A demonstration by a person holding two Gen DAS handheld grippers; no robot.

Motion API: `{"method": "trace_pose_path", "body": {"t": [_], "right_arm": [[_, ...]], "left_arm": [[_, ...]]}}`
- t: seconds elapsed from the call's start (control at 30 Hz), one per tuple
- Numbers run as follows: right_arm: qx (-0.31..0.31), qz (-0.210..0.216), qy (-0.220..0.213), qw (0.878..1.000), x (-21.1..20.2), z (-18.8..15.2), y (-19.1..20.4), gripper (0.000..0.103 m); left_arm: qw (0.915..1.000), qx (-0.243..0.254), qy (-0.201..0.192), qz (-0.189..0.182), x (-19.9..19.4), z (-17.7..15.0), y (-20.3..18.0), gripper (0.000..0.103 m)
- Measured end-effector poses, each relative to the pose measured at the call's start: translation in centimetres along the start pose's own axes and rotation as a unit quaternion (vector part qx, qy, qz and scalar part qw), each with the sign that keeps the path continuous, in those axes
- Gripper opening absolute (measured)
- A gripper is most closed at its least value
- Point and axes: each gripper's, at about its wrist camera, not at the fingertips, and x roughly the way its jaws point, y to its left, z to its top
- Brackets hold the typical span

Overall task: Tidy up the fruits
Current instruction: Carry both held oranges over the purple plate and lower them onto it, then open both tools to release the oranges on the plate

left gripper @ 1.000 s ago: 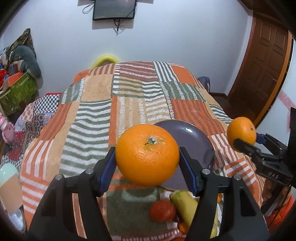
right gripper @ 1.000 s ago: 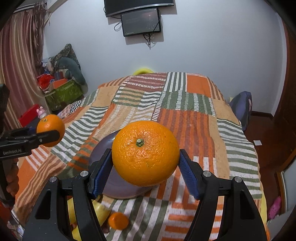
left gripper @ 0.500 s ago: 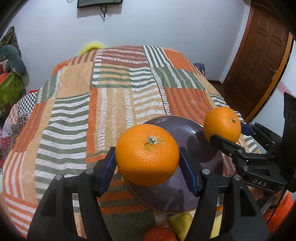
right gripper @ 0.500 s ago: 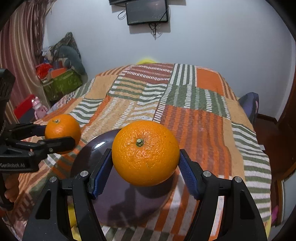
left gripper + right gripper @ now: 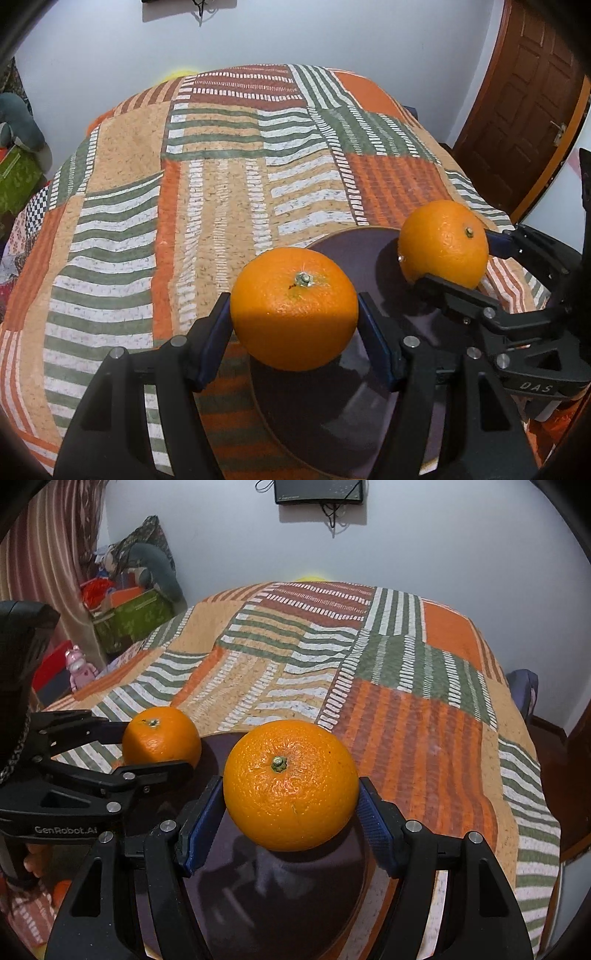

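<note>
Left gripper [image 5: 294, 325] is clamping one orange [image 5: 294, 308] between its blue pads over the 9 o'clock side of the dark purple plate [image 5: 332, 417]. Right gripper [image 5: 290, 806] is clamping a second orange [image 5: 290, 784] over the plate's 3 o'clock side. The plate is sitting on the striped patchwork bedspread [image 5: 207, 192]; whether either fruit is touching it isn't clear.

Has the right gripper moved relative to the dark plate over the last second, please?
Yes. In the left wrist view, the right gripper and its orange came in from beyond the plate's right rim to over it.
</note>
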Motion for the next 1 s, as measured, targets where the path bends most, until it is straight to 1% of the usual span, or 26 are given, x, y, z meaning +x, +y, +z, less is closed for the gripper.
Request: {"method": "trace_pose_path", "body": {"t": [0.17, 0.33, 0.53, 0.63, 0.73, 0.83, 0.9, 0.93, 1.0], "right_arm": [[-0.011, 0.004, 0.018, 1.0, 1.5, 0.1, 0.1, 0.067], [0.002, 0.01, 0.024, 1.0, 1.9, -0.3, -0.4, 0.067], [0.008, 0.016, 0.039, 0.999, 2.0, -0.1, -0.6, 0.068], [0.002, 0.013, 0.044, 0.999, 1.9, -0.2, -0.3, 0.068], [-0.002, 0.008, 0.042, 0.999, 1.6, -0.4, -0.2, 0.068], [0.004, 0.015, 0.038, 0.999, 1.3, -0.3, -0.5, 0.068], [0.01, 0.016, 0.028, 0.999, 0.8, -0.2, -0.7, 0.074], [0.01, 0.015, 0.025, 1.0, 0.6, -0.1, -0.7, 0.075], [0.01, 0.01, 0.021, 1.0, 0.1, 0.0, -0.6, 0.075]], "left_arm": [[0.9999, -0.01, 0.001, -0.008, 0.3, -0.1, 0.5, 0.065], [0.9999, 0.01, -0.001, 0.007, 0.4, 0.0, -0.1, 0.065], [0.9999, -0.001, 0.006, -0.01, 0.8, 0.3, 0.2, 0.065], [0.9999, -0.001, 0.009, -0.013, 1.0, 0.4, 0.1, 0.065], [0.9998, -0.002, 0.011, -0.016, 1.0, 0.4, 0.0, 0.065], [0.9997, -0.004, -0.002, -0.025, 0.5, 0.4, -0.1, 0.066], [0.9996, -0.002, -0.011, -0.027, 0.0, 0.6, -0.2, 0.068], [0.9995, -0.002, -0.015, -0.027, -0.3, 0.7, -0.2, 0.07], [0.9994, -0.006, -0.019, -0.028, -1.0, 0.8, -0.2, 0.071]]}}
